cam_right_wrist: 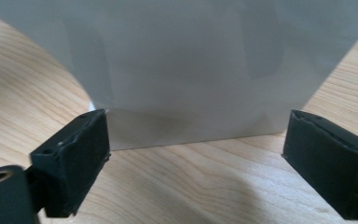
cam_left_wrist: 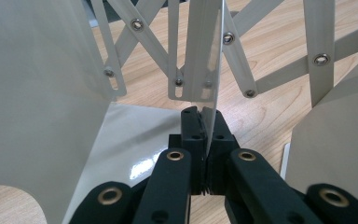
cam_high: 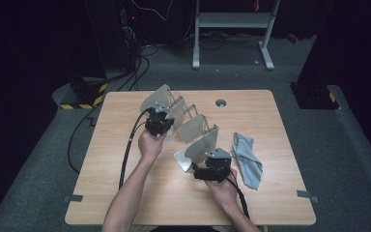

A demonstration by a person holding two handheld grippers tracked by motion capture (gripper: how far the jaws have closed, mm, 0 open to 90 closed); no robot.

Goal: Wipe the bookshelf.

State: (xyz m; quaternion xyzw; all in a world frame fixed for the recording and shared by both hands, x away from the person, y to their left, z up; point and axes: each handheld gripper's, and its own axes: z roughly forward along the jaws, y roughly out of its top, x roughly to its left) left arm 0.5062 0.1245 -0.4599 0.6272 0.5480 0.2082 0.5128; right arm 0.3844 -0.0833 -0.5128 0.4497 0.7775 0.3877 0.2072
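Expanding rack (cam_high: 186,121) with grey divider plates, table centre. Left gripper (cam_left_wrist: 204,122): jaws clamped on a far plate (cam_left_wrist: 213,56). Right gripper (cam_right_wrist: 196,154): jaws wide apart, holding nothing, before nearest plate (cam_right_wrist: 191,60). Grey cloth (cam_high: 246,159), right.

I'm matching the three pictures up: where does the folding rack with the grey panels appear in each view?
High view: folding rack at table centre, running diagonally.
Left gripper view: one panel clamped between the fingers.
Right gripper view: its end panel ahead of the open fingers.
Shared landmark: the wooden table.
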